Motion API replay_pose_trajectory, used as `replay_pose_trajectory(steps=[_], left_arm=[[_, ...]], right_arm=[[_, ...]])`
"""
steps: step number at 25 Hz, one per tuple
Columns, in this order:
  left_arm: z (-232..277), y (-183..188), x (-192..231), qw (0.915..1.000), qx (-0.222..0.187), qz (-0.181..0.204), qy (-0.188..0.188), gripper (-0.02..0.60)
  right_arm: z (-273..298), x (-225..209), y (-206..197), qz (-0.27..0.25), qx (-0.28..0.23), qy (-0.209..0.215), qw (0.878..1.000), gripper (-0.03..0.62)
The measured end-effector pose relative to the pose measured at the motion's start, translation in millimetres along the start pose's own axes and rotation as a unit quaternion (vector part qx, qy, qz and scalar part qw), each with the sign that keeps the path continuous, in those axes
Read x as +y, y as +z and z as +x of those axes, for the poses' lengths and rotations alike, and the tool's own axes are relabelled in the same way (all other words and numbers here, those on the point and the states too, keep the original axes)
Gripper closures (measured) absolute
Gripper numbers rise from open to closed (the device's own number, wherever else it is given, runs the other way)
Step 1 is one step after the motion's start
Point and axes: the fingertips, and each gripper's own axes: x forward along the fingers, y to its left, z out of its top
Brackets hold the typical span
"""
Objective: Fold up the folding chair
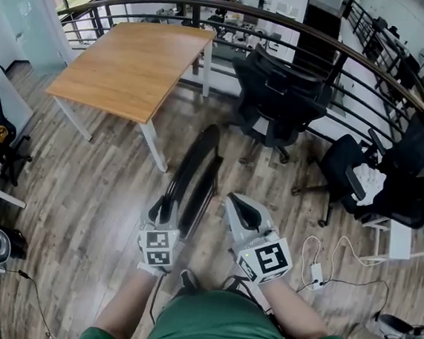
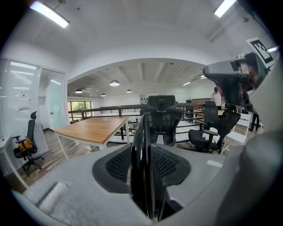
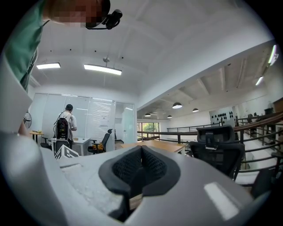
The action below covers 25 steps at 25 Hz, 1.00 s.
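The black folding chair [image 1: 196, 175] stands folded flat and edge-on on the wood floor just in front of me. My left gripper [image 1: 165, 211] is shut on its near edge. In the left gripper view the chair's thin stacked black panels [image 2: 142, 154] run straight up between the pads of the left gripper [image 2: 143, 176]. My right gripper [image 1: 240, 205] hovers just right of the chair, apart from it. In its own view the right gripper [image 3: 140, 165] has its jaws pressed together with nothing between them. It also shows at the upper right of the left gripper view [image 2: 234, 75].
A wooden table [image 1: 136, 65] with white legs stands ahead on the left. Black office chairs [image 1: 279, 97] line a curved railing [image 1: 235, 11] ahead and to the right. White cables and an adapter [image 1: 316, 272] lie on the floor at the right. A person [image 3: 64, 126] stands far off.
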Motion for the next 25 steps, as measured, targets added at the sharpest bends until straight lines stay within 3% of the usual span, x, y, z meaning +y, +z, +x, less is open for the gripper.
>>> replay_pose_trajectory(steps=[25], left_arm=[[-2.0,4.2,-1.4,0.9999,-0.01,0.001,-0.012,0.443]], right_arm=[[-5.2,8.0,3.6,-0.006,0.002,-0.005,1.0,0.591]])
